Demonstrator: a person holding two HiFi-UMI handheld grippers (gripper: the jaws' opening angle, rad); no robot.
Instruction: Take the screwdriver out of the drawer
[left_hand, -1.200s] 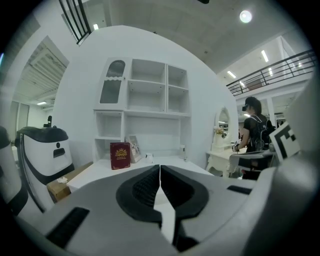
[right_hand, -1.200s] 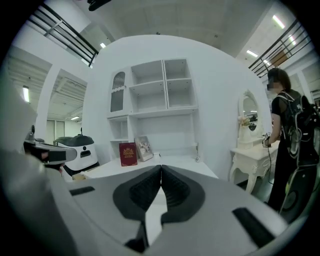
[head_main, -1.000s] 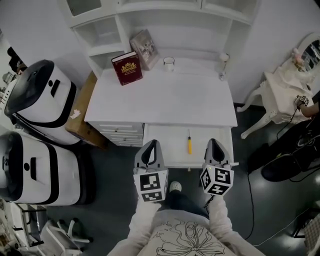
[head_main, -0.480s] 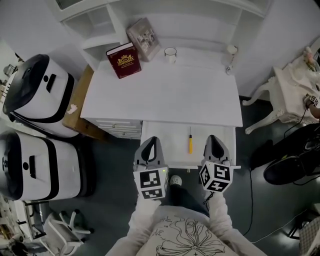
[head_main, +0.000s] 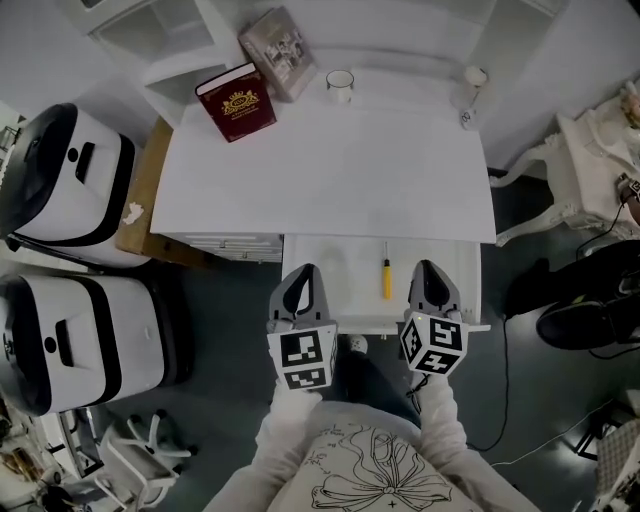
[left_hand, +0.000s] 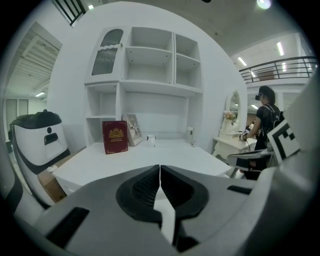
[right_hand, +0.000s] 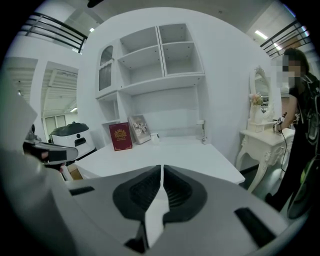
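Right tool (head_main: 430, 276), clenched empty like my left tool (head_main: 301, 279), is nearer the screwdriver (head_main: 386, 279), which lies just leftward, lengthwise away from me.

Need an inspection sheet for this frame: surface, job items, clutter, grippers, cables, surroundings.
Surface: white desk; its drawer stands open at the front.
Job's things: screwdriver, yellow handle, lying in the drawer, untouched.
Clutter: red book, photo frame, cup and small ornament, all along the desk's back.
Grippers: left gripper and right gripper, jaws together, nothing between them; in the head view they flank the screwdriver.
Cables: black cable on the floor at the right.
Surroundings: white-and-black machines and cardboard box at the left; dressing table at the right; shelves above the desk.
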